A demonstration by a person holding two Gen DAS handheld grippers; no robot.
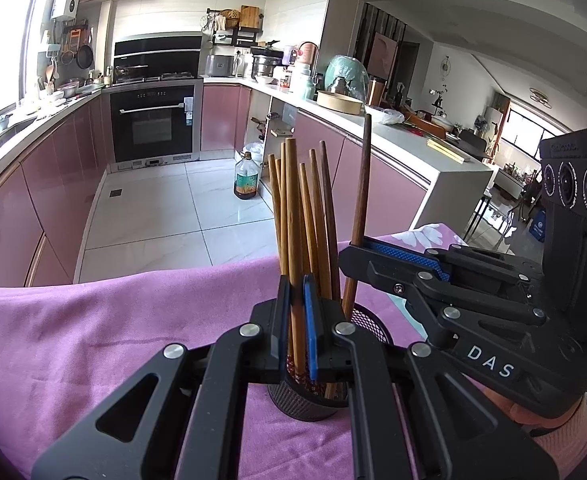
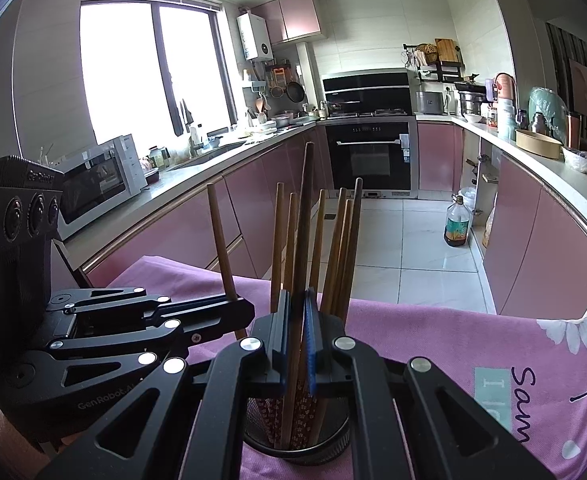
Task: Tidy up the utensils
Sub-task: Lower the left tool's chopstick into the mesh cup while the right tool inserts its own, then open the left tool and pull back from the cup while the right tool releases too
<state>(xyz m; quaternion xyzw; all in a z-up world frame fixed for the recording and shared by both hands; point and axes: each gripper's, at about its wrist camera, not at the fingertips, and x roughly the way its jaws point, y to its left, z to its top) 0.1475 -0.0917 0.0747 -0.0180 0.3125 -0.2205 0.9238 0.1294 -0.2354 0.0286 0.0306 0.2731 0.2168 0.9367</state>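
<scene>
A black mesh cup [image 1: 313, 398] stands on the purple cloth and holds several wooden chopsticks [image 1: 313, 216]. It also shows in the right wrist view [image 2: 317, 446]. My left gripper [image 1: 297, 320] is shut on a light wooden chopstick [image 1: 293, 220] that stands upright with its lower end in the cup. My right gripper [image 2: 296, 340] is shut on a dark wooden chopstick [image 2: 304, 216], also upright over the cup. In the left wrist view the right gripper [image 1: 355, 248] comes in from the right, holding that dark chopstick [image 1: 363, 176]. In the right wrist view the left gripper [image 2: 239, 312] comes in from the left.
The purple cloth [image 1: 93, 340] covers the table; it also shows in the right wrist view [image 2: 473, 344]. Beyond its far edge lie a tiled floor [image 1: 153, 216], pink cabinets, an oven [image 1: 153, 124] and an oil bottle [image 1: 246, 178].
</scene>
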